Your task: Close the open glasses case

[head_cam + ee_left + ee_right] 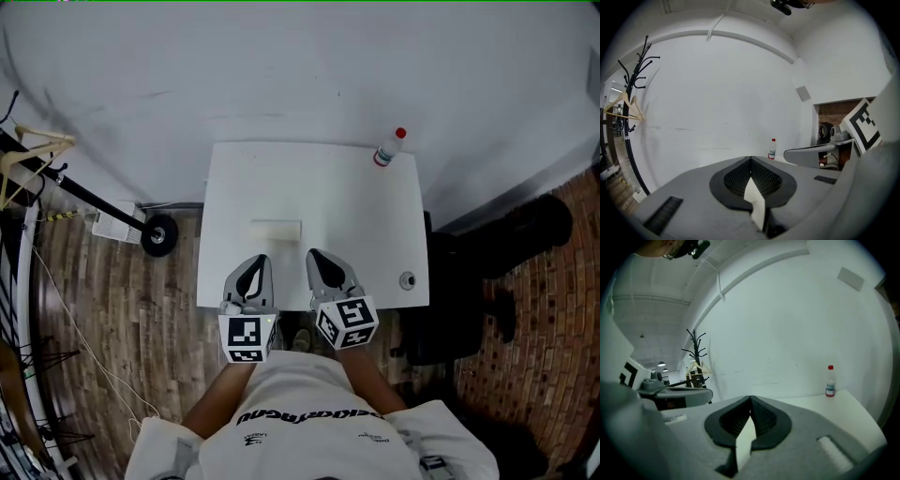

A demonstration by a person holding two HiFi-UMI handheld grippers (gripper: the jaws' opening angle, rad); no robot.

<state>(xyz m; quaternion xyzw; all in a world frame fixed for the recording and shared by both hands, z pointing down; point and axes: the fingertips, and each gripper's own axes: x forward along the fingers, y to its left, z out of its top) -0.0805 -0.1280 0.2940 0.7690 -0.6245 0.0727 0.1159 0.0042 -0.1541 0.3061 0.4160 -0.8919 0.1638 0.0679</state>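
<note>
A pale, whitish oblong glasses case (276, 230) lies flat on the white table (356, 216), near its middle. From above I cannot tell how far its lid is open. My left gripper (255, 263) is shut and hovers over the table's near edge, a short way in front of the case. My right gripper (319, 256) is shut beside it, slightly right of the case. In the left gripper view the jaws (751, 159) meet at their tips with nothing held. The right gripper view shows the same (750, 398). Both gripper views hide the case.
A small bottle with a red cap (389, 148) (772, 149) (830, 381) stands at the table's far right corner. A round grommet (407, 279) sits near the right front edge. A coat stand's wheeled base (157, 234) is left of the table; dark objects (506, 234) are right.
</note>
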